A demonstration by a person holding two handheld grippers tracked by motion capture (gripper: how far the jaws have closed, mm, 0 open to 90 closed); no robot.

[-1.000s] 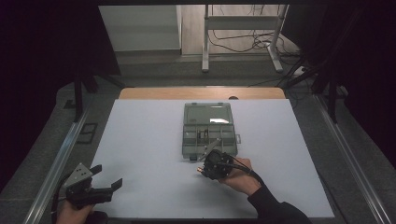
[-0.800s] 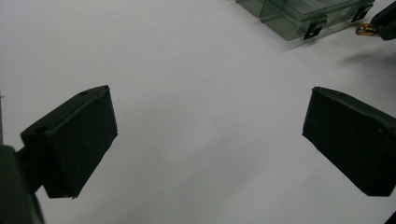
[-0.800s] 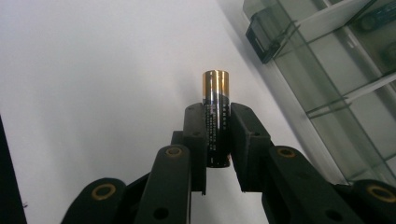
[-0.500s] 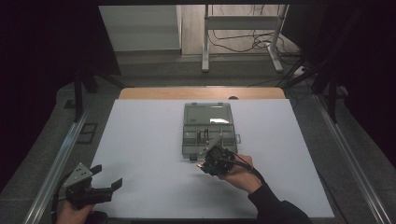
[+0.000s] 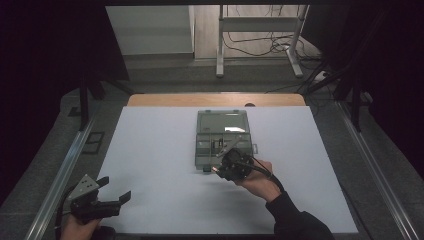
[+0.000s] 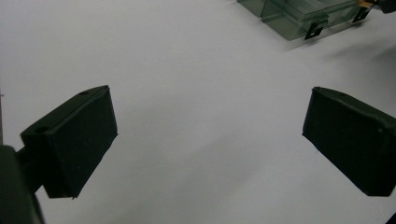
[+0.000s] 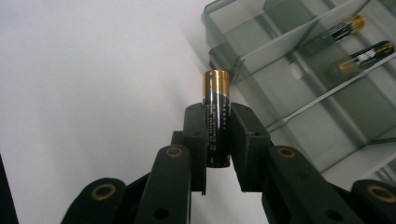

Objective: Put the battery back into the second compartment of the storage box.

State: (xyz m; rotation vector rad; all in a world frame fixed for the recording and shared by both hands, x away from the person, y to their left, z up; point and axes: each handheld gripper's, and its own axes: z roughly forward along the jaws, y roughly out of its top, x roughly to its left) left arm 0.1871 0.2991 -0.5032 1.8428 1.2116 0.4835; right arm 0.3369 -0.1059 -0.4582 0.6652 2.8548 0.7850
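Right gripper (image 7: 217, 140) clamps a battery (image 7: 215, 116) beside the clear organizer box (image 7: 327, 93). Left gripper (image 6: 208, 140) jaws spread wide, nothing between, over the white table (image 6: 187, 70).

Battery (image 7: 216, 116) between right claw (image 7: 217, 140) jaws, beside box (image 7: 327, 93); two batteries (image 7: 364, 56) inside

We see tiny white print on the black side of the battery (image 7: 215, 122), but it is too small to read. The two batteries in the box (image 7: 327, 93) have marks that are blurry too.
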